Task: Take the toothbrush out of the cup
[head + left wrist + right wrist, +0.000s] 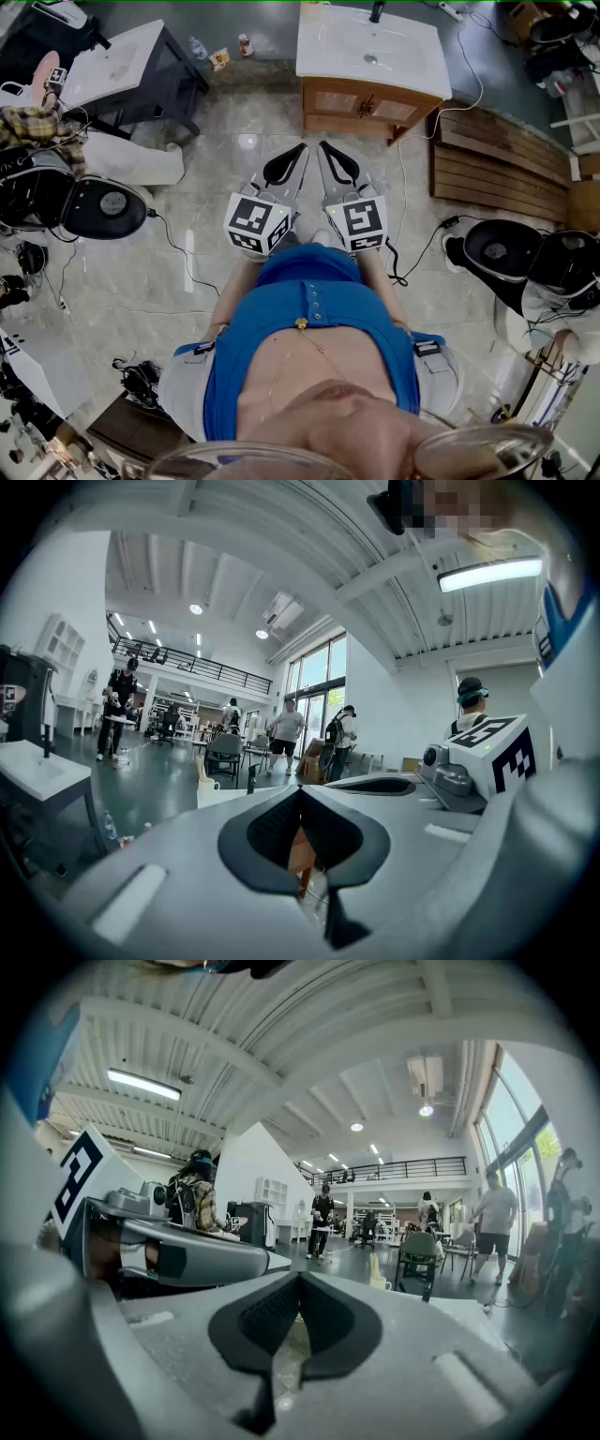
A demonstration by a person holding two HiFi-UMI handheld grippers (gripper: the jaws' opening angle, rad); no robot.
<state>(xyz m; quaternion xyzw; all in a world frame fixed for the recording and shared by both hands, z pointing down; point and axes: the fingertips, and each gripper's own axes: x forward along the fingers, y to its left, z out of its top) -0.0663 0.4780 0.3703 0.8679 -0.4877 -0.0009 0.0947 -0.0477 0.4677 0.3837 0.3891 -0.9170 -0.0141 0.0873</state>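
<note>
White and handled, the cup stands on the vanity top, ahead of the left gripper and slightly to its left, well apart from it. The cream toothbrush stands upright inside the cup. The left gripper and the right gripper are side by side, each with its jaws closed tip to tip on nothing.

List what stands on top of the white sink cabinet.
A dark faucet and a white cup with a pale toothbrush stand on the sink cabinet. In its own view, the shut left tool covers the near part of the top.
</note>
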